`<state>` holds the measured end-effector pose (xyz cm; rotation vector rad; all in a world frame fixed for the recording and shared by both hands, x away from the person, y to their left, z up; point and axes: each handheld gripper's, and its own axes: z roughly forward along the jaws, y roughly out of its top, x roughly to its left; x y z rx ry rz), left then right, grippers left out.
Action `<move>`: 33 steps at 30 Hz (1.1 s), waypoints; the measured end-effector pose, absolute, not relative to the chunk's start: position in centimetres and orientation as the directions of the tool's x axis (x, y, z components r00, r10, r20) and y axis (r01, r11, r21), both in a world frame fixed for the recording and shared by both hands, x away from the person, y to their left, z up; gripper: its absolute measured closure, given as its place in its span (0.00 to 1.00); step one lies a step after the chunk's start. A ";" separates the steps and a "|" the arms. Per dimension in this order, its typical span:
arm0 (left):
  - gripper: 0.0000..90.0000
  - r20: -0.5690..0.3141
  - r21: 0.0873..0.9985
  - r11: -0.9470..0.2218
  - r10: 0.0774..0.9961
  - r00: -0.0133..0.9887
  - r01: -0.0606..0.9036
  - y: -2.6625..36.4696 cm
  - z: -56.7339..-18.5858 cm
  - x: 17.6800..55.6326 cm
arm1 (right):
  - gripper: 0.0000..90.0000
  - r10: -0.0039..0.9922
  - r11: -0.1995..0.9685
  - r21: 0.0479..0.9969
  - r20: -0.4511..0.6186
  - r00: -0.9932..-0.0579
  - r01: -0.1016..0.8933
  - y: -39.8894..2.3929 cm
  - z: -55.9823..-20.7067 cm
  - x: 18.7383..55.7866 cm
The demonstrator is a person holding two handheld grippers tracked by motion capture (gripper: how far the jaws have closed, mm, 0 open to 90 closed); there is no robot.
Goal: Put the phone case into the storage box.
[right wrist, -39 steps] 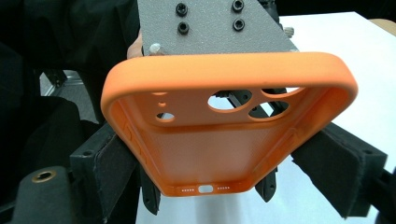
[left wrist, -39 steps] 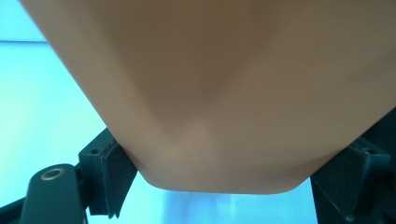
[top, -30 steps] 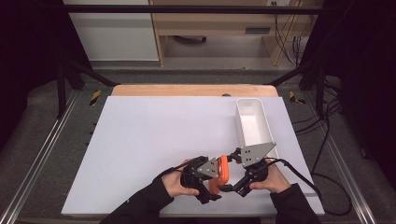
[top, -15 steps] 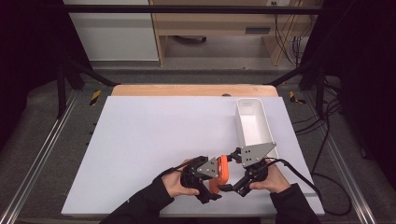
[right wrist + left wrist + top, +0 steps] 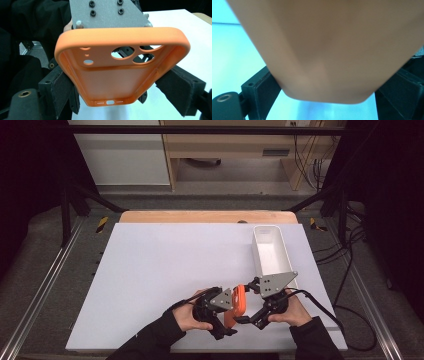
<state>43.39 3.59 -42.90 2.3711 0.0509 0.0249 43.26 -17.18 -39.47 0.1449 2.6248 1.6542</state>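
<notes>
Near the table's (image 5: 150, 270) front edge, the right gripper (image 5: 117, 82) clamped a matte orange phone case (image 5: 117, 77); the left gripper's (image 5: 324, 100) jaws, just opening, flanked its smooth back.

Orange phone case (image 5: 117, 75), empty (camera cutouts visible), held on edge above white table.

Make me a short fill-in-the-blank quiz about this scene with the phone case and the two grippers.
1. The phone case is coloured ____.
2. The right gripper has its jaws shut on the ____.
3. The empty bin on the table is coloured ____.
4. In the high view, the bin stands toward the table's ____ side.

Missing words: orange; phone case; white; right
</notes>
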 end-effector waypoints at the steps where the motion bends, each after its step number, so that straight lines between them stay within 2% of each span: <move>1: 0.07 0.005 0.698 -0.716 0.046 0.999 0.030 3.6 -42.8 43.4 | 0.18 0.101 0.428 0.902 0.018 -0.995 0.060 -17.2 -39.4 43.3; 19: 0.01 0.003 0.735 -0.673 0.124 0.992 0.082 5.9 -41.6 44.1 | 0.18 0.191 0.401 0.914 -0.009 -0.982 0.069 -19.3 -38.4 43.5; 33: 0.00 0.005 0.767 -0.614 0.297 0.955 0.187 9.6 -41.2 45.5 | 0.18 0.282 0.378 0.922 -0.026 -0.959 0.086 -21.0 -37.5 43.5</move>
